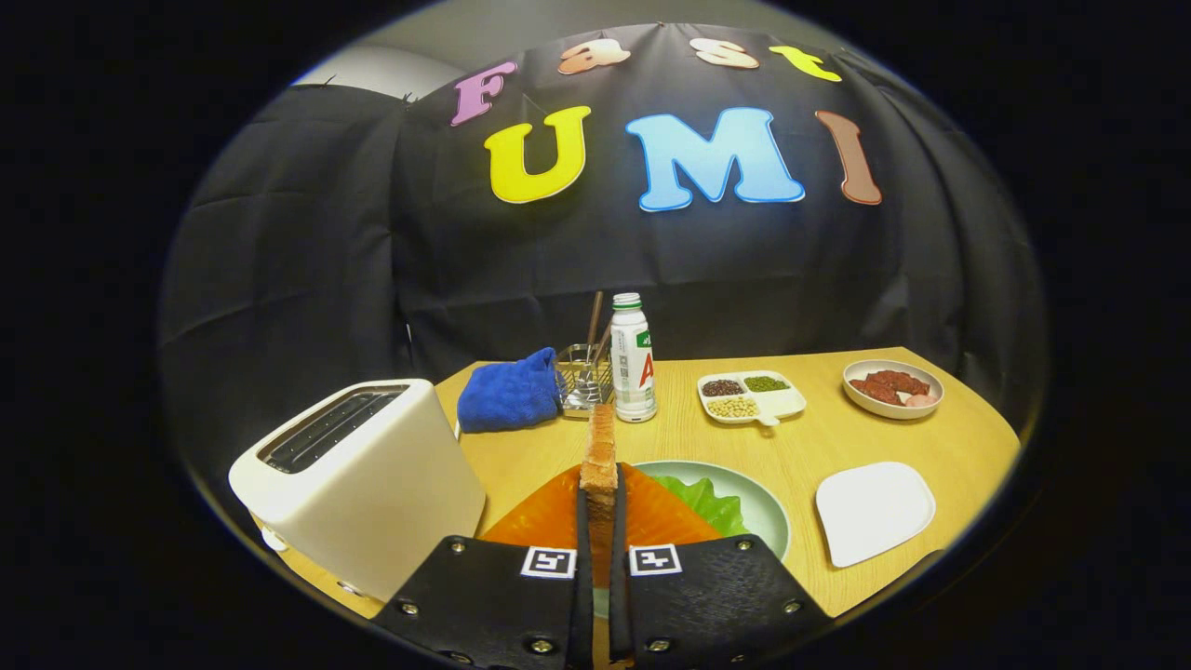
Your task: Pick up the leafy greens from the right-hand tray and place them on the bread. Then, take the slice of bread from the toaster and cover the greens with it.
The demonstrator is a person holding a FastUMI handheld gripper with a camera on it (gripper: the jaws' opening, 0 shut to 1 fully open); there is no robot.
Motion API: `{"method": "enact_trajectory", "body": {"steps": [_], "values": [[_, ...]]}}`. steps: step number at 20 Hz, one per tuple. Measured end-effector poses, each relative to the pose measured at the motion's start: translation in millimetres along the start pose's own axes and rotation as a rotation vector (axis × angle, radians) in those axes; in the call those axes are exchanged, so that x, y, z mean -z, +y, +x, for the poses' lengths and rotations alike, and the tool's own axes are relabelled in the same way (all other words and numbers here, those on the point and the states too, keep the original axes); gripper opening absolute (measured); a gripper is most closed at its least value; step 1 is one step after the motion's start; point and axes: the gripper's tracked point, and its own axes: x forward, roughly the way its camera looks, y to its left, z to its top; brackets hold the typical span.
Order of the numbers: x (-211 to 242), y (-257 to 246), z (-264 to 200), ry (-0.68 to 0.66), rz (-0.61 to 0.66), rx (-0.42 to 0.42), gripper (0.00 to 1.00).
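My gripper (600, 507) is shut on a slice of bread (598, 451), held upright and edge-on between the two fingers. It hangs above a pale green plate (768, 512). On that plate lie the leafy greens (707, 502), just right of the fingers. A glossy orange sheet (549, 516) spreads on both sides of the fingers; I cannot tell what it is. The bottom bread is hidden. The white toaster (363, 484) stands to the left of the fingers, its slots looking dark and bare.
A white square tray (875, 510) sits right of the green plate. Farther back on the wooden table are a blue cloth (510, 391), a wire utensil holder (584, 377), a white bottle (632, 358), a divided dish of beans (752, 395) and a bowl of meat (893, 387).
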Motion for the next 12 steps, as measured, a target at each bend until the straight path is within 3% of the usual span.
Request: {"method": "enact_trajectory", "body": {"steps": [5, 12], "values": [[7.8, -25.8, 2.2, 0.004, 0.0, 0.031, 0.07], [27.5, -69.7, 6.9, 0.08, -0.072, 0.122, 0.18]]}}
